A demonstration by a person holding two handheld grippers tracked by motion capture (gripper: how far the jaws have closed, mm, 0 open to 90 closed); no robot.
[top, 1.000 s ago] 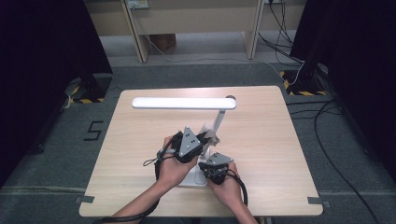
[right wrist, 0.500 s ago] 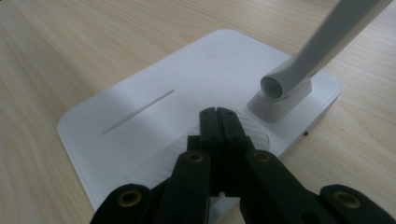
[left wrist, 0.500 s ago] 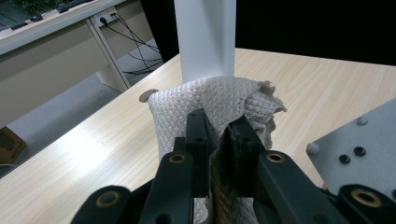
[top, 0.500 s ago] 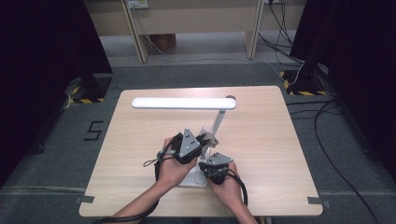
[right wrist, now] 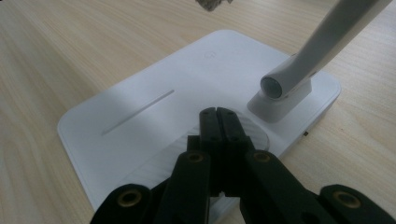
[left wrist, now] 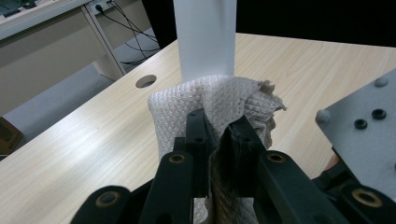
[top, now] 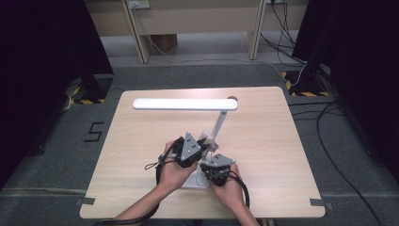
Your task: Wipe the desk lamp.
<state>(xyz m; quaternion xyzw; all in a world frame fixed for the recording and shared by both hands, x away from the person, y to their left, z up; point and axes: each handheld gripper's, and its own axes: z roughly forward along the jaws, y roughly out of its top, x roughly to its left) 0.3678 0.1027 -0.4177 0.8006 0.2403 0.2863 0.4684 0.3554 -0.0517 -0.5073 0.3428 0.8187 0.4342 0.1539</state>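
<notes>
The job in hand looks like wiping a white desk lamp clean. The left gripper (left wrist: 219, 135) has its jaws clamped on a wad of whitish cloth (left wrist: 210, 100), and the cloth sits pressed against the lamp's upright arm (left wrist: 205, 37), low down near where that arm meets the base. In the high view the left gripper (top: 203, 147) is at the near middle of the table (top: 141, 188), just left of the slanted arm (top: 219, 125).

The right gripper (right wrist: 218, 122) is fully closed with nothing between its jaws, and its tips rest on the lamp's flat base (right wrist: 140, 121), near the socket (right wrist: 280, 95) that carries the arm. It seems to be pinning the base down.

To do this step well, the right gripper should keep steady downward pressure, since the lamp is light and top-heavy, its long head (top: 181, 104) reaching out to the left. The cloth should probably slide along the arm in slow strokes, kept bunched so it wraps round the arm instead of slipping off. Pushing sideways too hard could tip or swivel the lamp.
</notes>
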